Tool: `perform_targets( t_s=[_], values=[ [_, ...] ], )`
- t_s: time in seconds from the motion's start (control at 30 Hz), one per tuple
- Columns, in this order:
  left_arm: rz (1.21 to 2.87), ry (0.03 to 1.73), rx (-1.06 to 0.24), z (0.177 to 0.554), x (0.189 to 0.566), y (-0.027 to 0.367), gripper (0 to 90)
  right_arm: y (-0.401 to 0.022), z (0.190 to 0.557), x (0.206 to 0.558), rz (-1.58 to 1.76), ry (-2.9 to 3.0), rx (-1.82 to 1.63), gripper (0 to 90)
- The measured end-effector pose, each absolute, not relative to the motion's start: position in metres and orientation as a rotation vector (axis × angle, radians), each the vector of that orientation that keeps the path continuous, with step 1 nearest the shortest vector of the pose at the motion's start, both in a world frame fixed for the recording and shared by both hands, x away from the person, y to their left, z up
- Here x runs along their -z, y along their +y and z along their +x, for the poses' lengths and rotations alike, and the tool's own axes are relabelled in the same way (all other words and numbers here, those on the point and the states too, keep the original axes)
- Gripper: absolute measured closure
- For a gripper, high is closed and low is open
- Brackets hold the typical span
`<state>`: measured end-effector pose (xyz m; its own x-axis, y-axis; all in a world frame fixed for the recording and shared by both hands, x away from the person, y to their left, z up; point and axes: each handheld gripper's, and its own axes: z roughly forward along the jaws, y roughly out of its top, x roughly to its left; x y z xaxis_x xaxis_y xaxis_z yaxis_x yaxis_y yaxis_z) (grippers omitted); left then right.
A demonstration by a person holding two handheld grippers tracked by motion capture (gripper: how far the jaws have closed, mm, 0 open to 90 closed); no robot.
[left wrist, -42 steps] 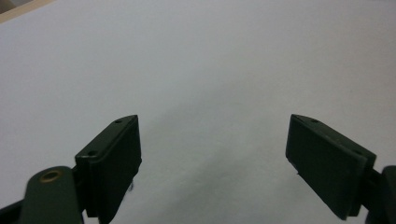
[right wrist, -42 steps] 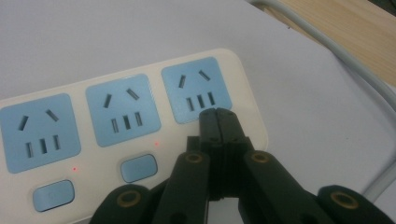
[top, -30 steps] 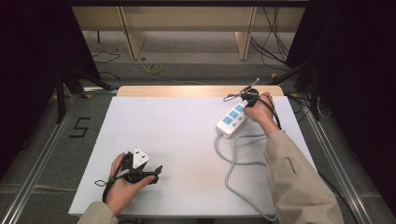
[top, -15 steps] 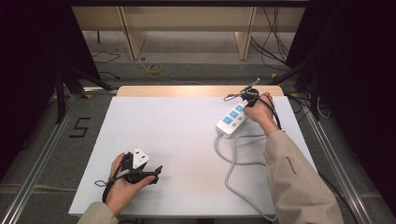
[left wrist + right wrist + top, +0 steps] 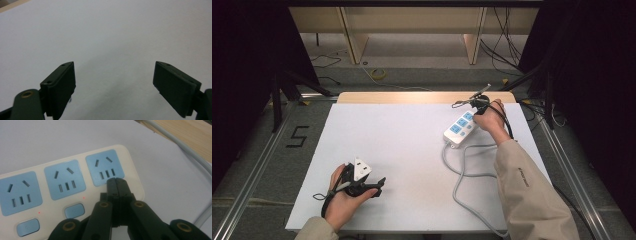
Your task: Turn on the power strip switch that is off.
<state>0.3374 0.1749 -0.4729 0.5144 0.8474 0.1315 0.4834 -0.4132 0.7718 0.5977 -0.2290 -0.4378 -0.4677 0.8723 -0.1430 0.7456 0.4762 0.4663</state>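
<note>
A cream power strip (image 5: 459, 128) with three blue sockets lies at the table's far right, and its grey cord (image 5: 459, 175) loops toward the near edge. My right gripper (image 5: 476, 111) is shut with nothing between its jaws. In the right gripper view its closed tips (image 5: 116, 181) sit on the power strip (image 5: 67, 185) just below the end socket (image 5: 105, 167). Two blue switches (image 5: 74, 210) show beside them; whatever lies under the tips is hidden. My left gripper (image 5: 379, 182) rests near the front left of the white table (image 5: 402, 150), open, with bare table between its jaws (image 5: 115, 75).
The strip's cord (image 5: 175, 142) runs past the wooden far edge (image 5: 412, 97) of the table. Metal rails flank the table on the floor, with a taped "5" (image 5: 298, 136) at the left. Loose cables (image 5: 377, 74) lie beyond the far edge.
</note>
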Motion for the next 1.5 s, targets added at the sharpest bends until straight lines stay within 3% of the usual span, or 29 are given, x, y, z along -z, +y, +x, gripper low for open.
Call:
perform_targets(
  t_s=[1.5],
  values=[
    [2.077, 1.083, -0.681, 0.3371, 0.4734, 0.1751, 17.8, -0.2340, 0.5935, 0.4385, 1.360, 2.350, -0.559, 90.0]
  ],
)
